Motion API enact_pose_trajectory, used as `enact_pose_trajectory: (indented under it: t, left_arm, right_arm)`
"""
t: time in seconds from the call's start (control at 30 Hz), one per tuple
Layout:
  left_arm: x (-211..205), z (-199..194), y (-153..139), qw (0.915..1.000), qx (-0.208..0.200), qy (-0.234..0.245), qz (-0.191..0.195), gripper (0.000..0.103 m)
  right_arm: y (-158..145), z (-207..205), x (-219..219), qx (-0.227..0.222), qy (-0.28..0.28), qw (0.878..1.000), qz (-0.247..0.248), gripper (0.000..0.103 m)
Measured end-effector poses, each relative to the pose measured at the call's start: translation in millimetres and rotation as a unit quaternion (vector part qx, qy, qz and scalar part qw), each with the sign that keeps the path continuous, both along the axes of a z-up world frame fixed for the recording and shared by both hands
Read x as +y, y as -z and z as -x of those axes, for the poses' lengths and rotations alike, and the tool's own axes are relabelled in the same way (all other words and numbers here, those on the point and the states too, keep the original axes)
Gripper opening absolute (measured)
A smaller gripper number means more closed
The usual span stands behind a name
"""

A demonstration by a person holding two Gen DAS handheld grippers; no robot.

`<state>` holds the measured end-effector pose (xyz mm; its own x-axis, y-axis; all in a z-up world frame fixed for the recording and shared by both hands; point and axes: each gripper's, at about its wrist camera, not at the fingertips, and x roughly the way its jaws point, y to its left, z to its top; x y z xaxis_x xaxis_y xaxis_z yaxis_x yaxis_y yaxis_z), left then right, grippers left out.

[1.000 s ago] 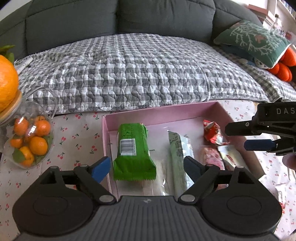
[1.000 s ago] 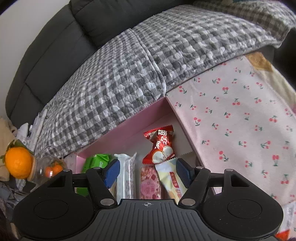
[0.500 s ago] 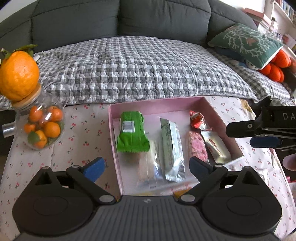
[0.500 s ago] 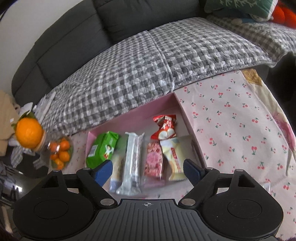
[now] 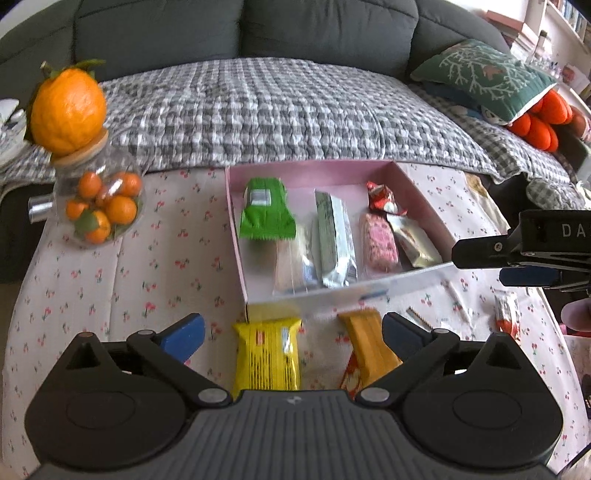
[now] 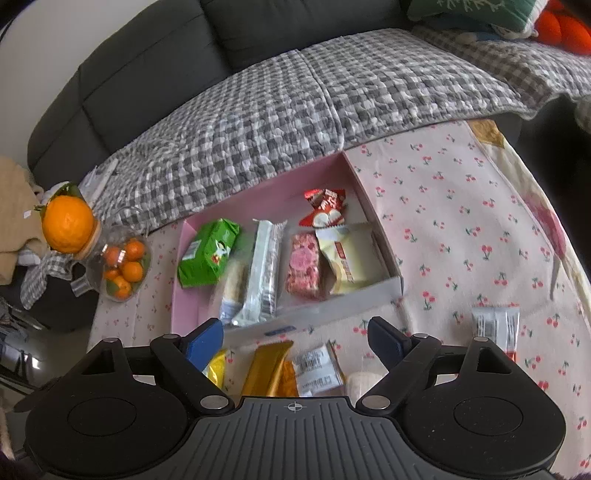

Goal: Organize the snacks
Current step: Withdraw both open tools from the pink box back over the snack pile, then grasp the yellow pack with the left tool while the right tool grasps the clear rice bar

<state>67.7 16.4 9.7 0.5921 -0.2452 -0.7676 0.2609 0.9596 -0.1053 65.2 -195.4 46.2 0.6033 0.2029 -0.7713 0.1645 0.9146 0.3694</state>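
Left wrist view. The left gripper (image 5: 291, 332), jaws opening and empty, hangs over a cherry-print cloth (image 5: 122, 280). Below it lie a yellow packet (image 5: 266, 354) and an orange packet (image 5: 369, 341). Beyond, a pink box (image 5: 236, 236) holds a green packet (image 5: 266, 214), a silver bar (image 5: 334, 240) and a red wrapper (image 5: 382, 197). The right gripper (image 5: 517, 258) enters at the right edge.

A dark grey sofa (image 5: 236, 33) spans the far side, a grey checked quilt (image 5: 280, 110) over its seat, a green cushion (image 5: 484, 74) at far right.
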Motion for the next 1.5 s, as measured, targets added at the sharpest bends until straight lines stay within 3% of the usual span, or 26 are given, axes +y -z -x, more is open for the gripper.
enact_pose_trajectory:
  t: [0.3, 0.4, 0.57, 0.77, 0.87, 1.13, 1.5]
  left_arm:
    - [7.6, 24.0, 17.4, 0.9999, -0.009, 0.011, -0.006, 0.102]
    - [7.6, 28.1, 23.3, 0.9996, -0.004, 0.026, -0.011, 0.102]
    - [13.9, 31.7, 31.0, 0.999, -0.013, 0.032, -0.028, 0.102]
    - [22.3, 32.4, 40.7, 0.9996, -0.002, 0.026, -0.013, 0.102]
    - [23.5, 33.6, 46.0, 0.9994, -0.019, 0.027, -0.013, 0.102]
    - [21.0, 25.7, 58.5, 0.998, -0.054, 0.029, -0.012, 0.098]
    - [17.0, 10.6, 72.2, 0.9987, -0.036, 0.022, -0.031, 0.08]
  right_arm:
    - [14.9, 22.4, 4.5, -0.014, -0.039, 0.998, 0.041, 0.088]
    - [20.8, 29.5, -0.8, -0.02, -0.032, 0.998, 0.055, 0.093]
    - [32.9, 37.9, -12.1, -0.004, -0.033, 0.996, 0.083, 0.093]
    - [43.3, 52.7, -16.6, 0.003, -0.049, 0.993, 0.104, 0.093]
    - [53.0, 58.7, -13.8, 0.009, -0.059, 0.993, 0.099, 0.093]
    - [72.4, 69.0, -1.8, -0.03, -0.085, 0.99, 0.11, 0.093]
    - [98.1, 61.2, 21.9, -0.006, -0.111, 0.981, 0.159, 0.093]
